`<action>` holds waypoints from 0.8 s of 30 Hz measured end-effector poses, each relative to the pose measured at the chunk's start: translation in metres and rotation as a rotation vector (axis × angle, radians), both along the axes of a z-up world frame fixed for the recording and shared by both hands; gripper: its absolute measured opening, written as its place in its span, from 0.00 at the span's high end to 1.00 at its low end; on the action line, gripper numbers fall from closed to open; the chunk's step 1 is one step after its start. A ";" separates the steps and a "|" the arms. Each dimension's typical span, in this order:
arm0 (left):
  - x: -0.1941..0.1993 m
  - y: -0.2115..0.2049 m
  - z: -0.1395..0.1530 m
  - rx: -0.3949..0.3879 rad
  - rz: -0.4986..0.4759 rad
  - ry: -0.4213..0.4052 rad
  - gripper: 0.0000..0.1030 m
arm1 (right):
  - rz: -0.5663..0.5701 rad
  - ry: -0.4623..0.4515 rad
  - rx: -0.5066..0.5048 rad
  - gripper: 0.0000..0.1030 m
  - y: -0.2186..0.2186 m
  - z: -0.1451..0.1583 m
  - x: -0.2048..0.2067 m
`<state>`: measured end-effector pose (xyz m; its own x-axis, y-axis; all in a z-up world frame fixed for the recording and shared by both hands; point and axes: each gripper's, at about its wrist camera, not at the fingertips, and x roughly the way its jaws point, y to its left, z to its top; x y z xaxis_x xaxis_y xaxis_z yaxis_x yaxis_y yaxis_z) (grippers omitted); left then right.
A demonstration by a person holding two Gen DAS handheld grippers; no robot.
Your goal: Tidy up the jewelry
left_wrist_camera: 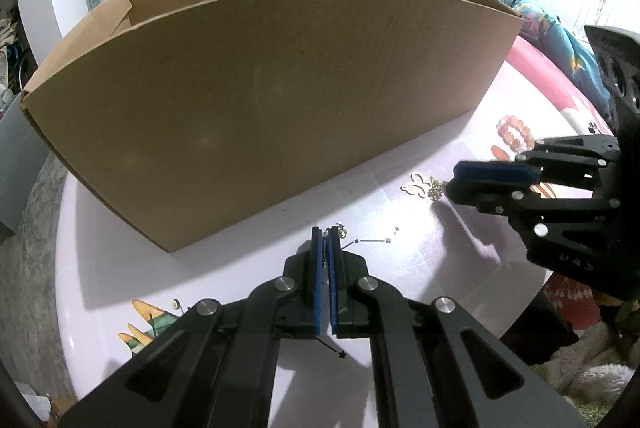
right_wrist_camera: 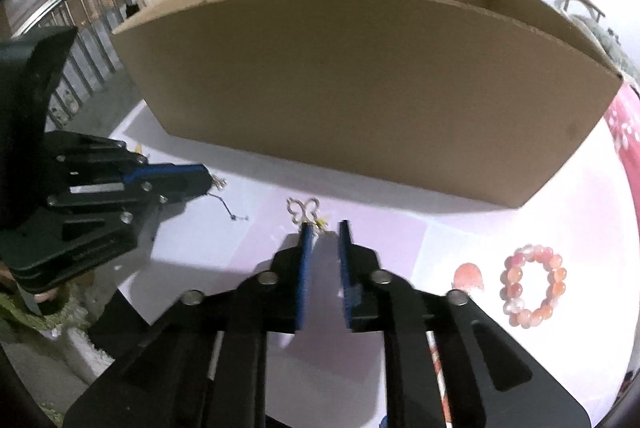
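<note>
right claw [right_wrist_camera: 325,228] part-open, empty | butterfly earring [right_wrist_camera: 303,208] just beyond left pad

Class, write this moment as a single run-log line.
left hand-held gripper: shut on star chain | right hand-held gripper: open at butterfly earring | bead bracelet: on table | cardboard box: behind

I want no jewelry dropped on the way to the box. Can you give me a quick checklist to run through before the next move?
1. Left gripper shut on the star chain: ok.
2. Right gripper gripping the butterfly earring: not ok, its pads don't clamp it.
3. Cardboard box open on top: ok.
4. Box contents: cannot tell.
5. Pink bead bracelet lies apart from both grippers: ok.
</note>
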<state>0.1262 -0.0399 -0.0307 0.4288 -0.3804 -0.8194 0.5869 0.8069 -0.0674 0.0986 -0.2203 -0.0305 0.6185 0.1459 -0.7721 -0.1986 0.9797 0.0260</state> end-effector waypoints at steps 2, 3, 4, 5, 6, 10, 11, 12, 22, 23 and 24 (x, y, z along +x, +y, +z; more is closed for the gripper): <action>0.000 0.000 0.000 0.001 -0.001 -0.001 0.97 | 0.013 -0.014 -0.014 0.77 0.008 0.002 0.003; 0.000 0.001 0.000 0.001 -0.001 -0.001 0.97 | 0.022 -0.012 -0.023 0.77 0.013 0.000 0.005; 0.000 0.001 0.000 0.001 0.000 -0.001 0.97 | 0.029 -0.003 -0.028 0.77 0.015 -0.003 0.007; 0.000 0.001 0.000 0.001 0.000 0.000 0.97 | 0.032 -0.011 -0.036 0.79 0.016 -0.005 0.007; 0.000 0.001 0.001 0.000 -0.001 -0.001 0.97 | 0.036 -0.013 -0.043 0.84 0.017 -0.006 0.008; 0.000 0.001 0.001 -0.001 0.000 -0.001 0.97 | 0.026 -0.005 -0.003 0.99 0.011 -0.004 0.006; 0.000 0.001 0.001 -0.003 -0.001 -0.001 0.97 | 0.023 -0.009 -0.003 1.00 0.008 -0.003 0.005; 0.000 0.001 0.001 -0.002 -0.001 -0.001 0.97 | 0.018 -0.015 0.001 1.00 0.006 0.000 0.002; -0.003 0.008 0.001 -0.026 -0.013 -0.006 0.98 | -0.018 -0.075 0.086 1.00 0.001 0.025 -0.006; -0.004 0.011 0.003 -0.040 -0.017 -0.008 0.98 | -0.020 -0.086 0.096 1.00 -0.002 0.029 -0.008; -0.006 0.012 0.005 -0.049 -0.021 -0.007 0.98 | -0.020 -0.098 0.105 1.00 -0.004 0.032 -0.009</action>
